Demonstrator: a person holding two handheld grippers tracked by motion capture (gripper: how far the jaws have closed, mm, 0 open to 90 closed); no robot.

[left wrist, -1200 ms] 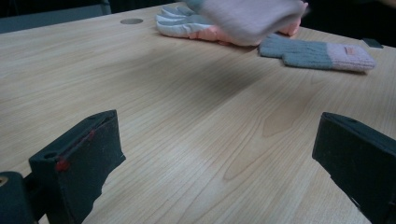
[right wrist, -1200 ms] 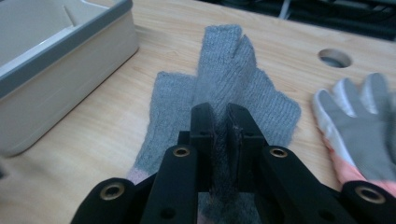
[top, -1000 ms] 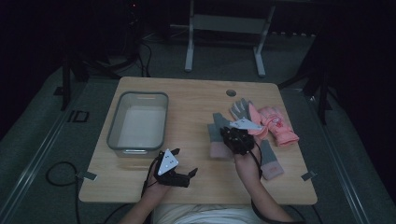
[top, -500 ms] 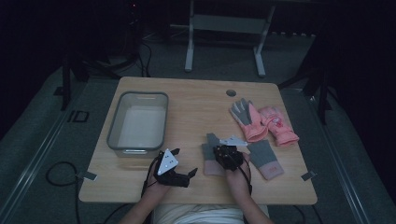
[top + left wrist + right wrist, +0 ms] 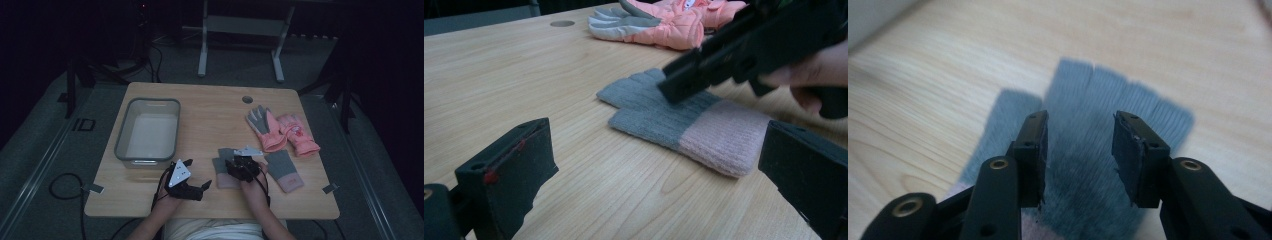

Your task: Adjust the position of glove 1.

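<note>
Hovering over the grey-and-pink knit glove (image 5: 1083, 165), the right gripper (image 5: 1080, 150) has just been opening its jaws, now parted, nothing gripped; closing here risks pinching one layer only.

- The high view looks forward and down from above the person's side, far enough to take in the whole table (image 5: 210, 107), the floor around it and a frame behind.
- The left gripper view sits low, just above the tabletop, and looks level across it at the grey glove (image 5: 684, 120), with the pink gloves (image 5: 659, 22) farther off.
- The right gripper view looks steeply down, very near, on the same grey glove (image 5: 1083, 165).
- All three views share that grey glove (image 5: 223, 170); the high and left gripper views also share the pink gloves (image 5: 280, 131) and the right gripper (image 5: 238, 163).
</note>
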